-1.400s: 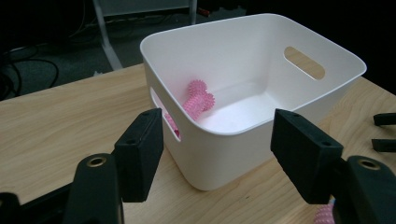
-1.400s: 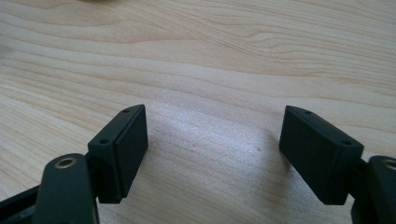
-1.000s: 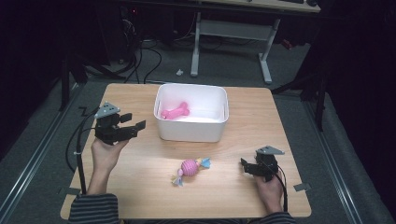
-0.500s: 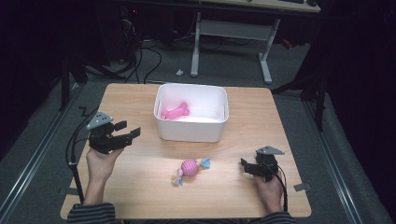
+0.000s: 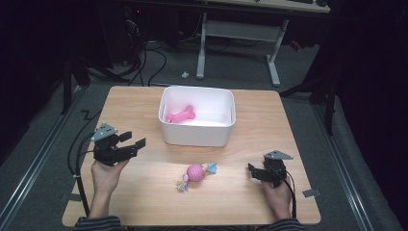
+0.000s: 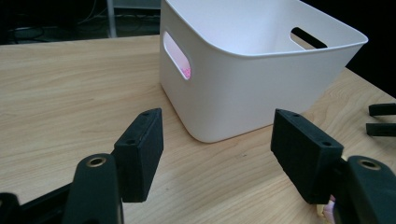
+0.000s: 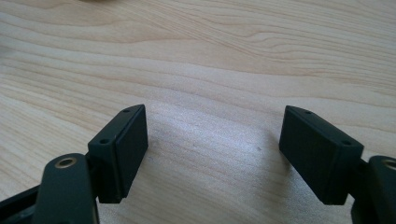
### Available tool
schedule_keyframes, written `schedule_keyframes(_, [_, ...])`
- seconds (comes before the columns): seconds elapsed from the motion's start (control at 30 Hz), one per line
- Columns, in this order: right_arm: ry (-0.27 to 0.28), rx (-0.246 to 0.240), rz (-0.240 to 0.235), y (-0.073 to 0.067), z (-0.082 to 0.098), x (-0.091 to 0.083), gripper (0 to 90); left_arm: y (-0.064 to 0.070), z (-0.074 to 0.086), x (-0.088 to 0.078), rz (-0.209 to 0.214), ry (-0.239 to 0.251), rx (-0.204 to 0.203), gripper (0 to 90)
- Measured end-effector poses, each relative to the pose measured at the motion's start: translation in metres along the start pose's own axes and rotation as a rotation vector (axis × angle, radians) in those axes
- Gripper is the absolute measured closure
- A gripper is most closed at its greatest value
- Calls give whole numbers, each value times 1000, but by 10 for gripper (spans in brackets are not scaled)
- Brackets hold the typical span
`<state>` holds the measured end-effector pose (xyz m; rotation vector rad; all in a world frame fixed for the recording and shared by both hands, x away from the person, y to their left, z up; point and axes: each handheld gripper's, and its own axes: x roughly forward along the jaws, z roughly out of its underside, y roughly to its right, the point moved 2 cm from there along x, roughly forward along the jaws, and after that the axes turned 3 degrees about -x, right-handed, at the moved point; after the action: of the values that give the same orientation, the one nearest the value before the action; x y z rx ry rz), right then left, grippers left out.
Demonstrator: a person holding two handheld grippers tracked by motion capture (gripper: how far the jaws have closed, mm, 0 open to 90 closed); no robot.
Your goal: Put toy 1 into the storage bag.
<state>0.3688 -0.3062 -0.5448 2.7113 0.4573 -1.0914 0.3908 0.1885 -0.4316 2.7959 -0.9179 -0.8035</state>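
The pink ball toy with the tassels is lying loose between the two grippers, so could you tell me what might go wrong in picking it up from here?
1. The ball toy is round, so open jaws closing off-centre could make it roll away.
2. Its tassels stick out at both ends; pinching only one may let the toy dangle or slip.
3. The left gripper sits near the white bin, so a swing towards the toy could knock the bin's wall.

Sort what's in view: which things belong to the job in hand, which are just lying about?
Job:
- left gripper, open, empty
- right gripper, open, empty
- pink rope ball toy on the table
- white bin
- pink bone toy inside the bin

Lying about:
- desk frame behind the table
- floor cables
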Motion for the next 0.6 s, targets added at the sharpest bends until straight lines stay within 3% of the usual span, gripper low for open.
schedule_keyframes(0.6, [-1, 0, 0, 0, 0, 0, 240, -2, 28, 10, -7, -32, -37, 348])
